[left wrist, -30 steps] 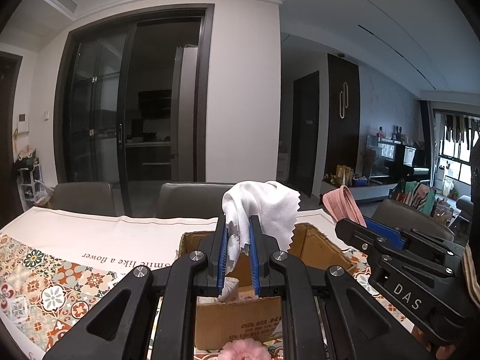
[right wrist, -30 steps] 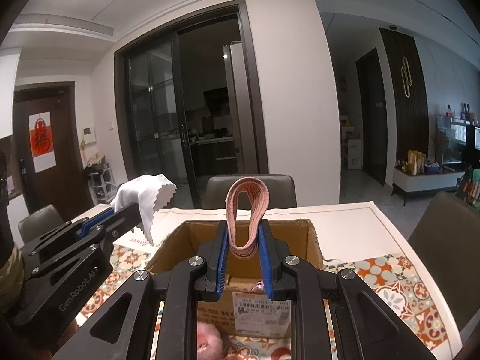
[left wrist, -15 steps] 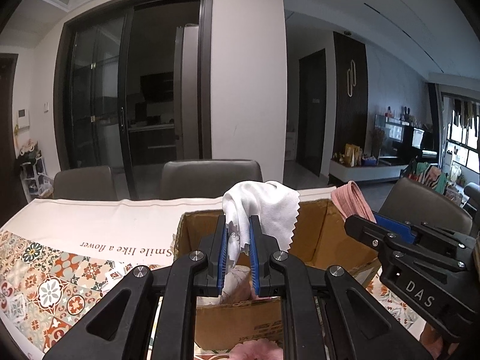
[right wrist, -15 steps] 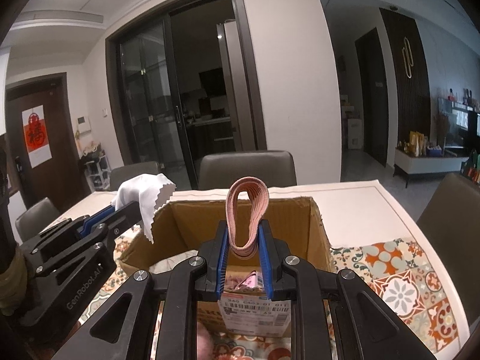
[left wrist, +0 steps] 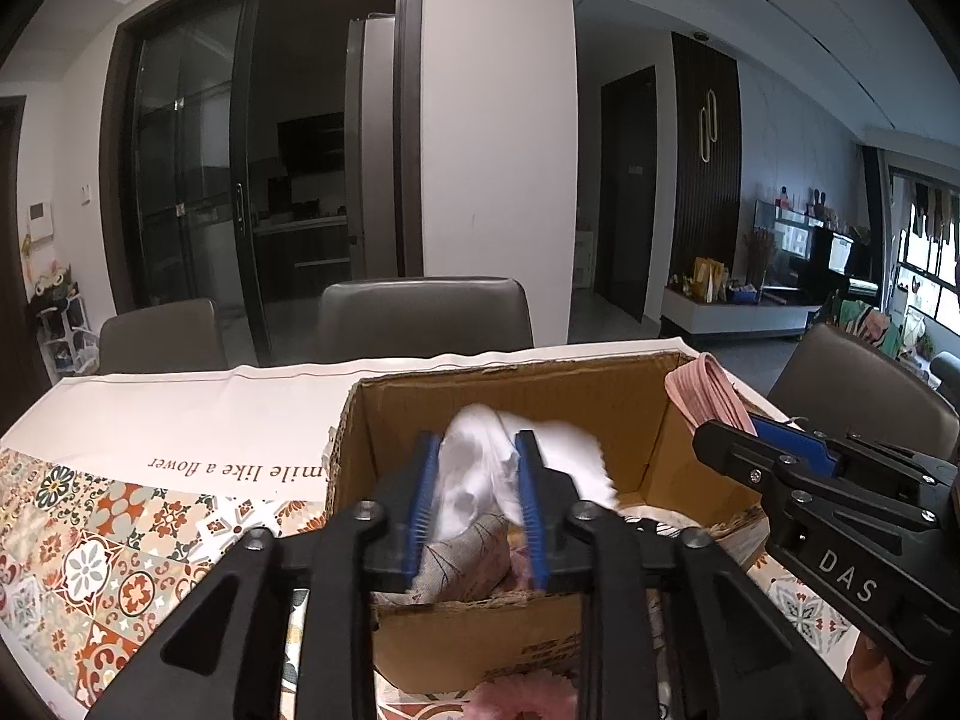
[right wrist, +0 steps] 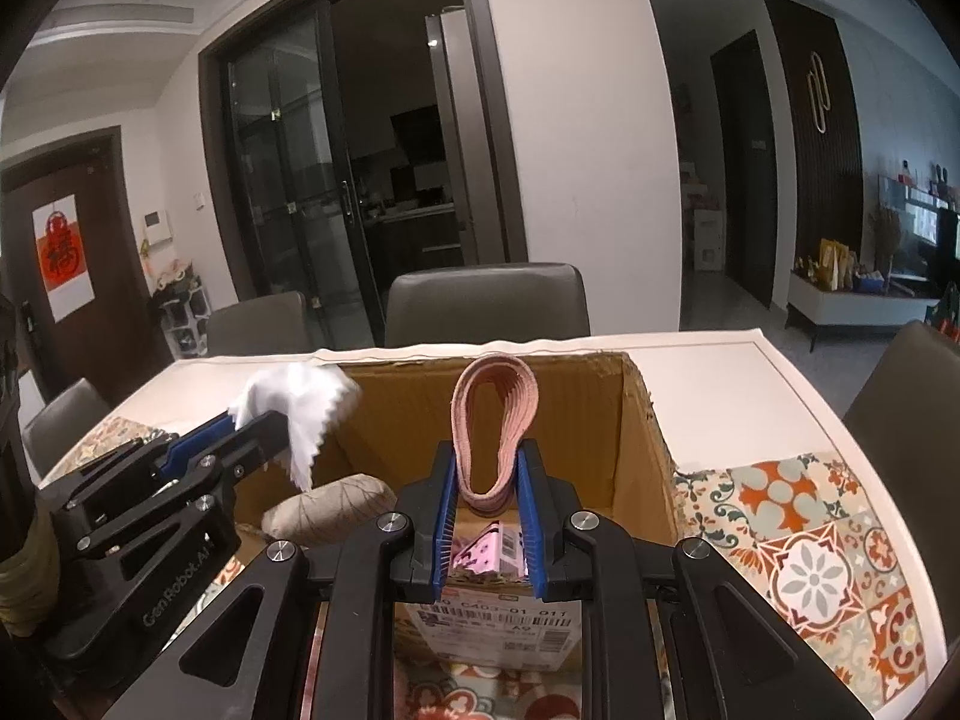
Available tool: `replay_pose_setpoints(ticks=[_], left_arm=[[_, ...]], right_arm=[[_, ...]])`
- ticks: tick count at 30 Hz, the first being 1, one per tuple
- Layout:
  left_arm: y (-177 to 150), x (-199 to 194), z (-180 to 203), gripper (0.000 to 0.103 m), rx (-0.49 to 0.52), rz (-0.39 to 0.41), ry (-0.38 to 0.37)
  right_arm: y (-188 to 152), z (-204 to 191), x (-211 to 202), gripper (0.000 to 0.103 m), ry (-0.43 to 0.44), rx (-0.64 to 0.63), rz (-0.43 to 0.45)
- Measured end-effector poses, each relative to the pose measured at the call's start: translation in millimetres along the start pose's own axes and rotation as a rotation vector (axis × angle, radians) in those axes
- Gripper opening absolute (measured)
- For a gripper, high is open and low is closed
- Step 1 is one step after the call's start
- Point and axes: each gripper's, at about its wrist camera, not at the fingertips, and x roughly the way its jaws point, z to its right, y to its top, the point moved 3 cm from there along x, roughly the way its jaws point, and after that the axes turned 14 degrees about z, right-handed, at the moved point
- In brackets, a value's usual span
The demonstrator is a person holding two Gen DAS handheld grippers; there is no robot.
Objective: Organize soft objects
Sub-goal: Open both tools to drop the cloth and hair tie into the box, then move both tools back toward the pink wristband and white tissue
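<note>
Now both grippers hang over the open box [left wrist: 654, 414] on the worktop [right wrist: 750, 372]. Left gripper [left wrist: 477, 498]: jaws have just been opening, narrow gap, white cloth [left wrist: 480, 480] loose and blurred between them, above a grey bundle [right wrist: 330, 510] inside the box. Right gripper [right wrist: 487, 510]: jaws narrow, clamped on a pink band [right wrist: 495, 420] whose loop stands upright over the box.
</note>
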Motion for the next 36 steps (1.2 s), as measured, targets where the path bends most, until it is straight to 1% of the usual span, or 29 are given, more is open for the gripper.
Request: replay_pose_setpoints(ticks=[3,4,5,7,17,28,36], left_arm=[[-2,1,0,0.036,0.001,-0.001,-0.001],[-3,2,0,0.038,0.002,-0.002,0.001],[-3,2,1,0.038,0.003,-0.003,0.003],[-4,2,0,0.038,0.002,-0.004,0.006],[-5,-11,-1,0.039,0.013,0.004,0.005],[-4,-42,-1,0.04,0.032,0.017,-0.01],[-9,-65,-1,0.041,0.045,0.008,-0.018]], right_arm=[[-6,4,5,0.024,0.001,0.015,-0.02],[-7,5,6,0.026,0.0,0.017,-0.025],[-8,7,7,0.031,-0.005,0.021,-0.026],[-9,8,8,0.037,-0.016,0.023,-0.025],[-10,5,1,0.037,-0.026,0.012,-0.024],[-11,-6,-31,0.037,-0.032,-0.004,-0.009],[-18,-14,-49,0.037,-0.029,-0.005,-0.023]])
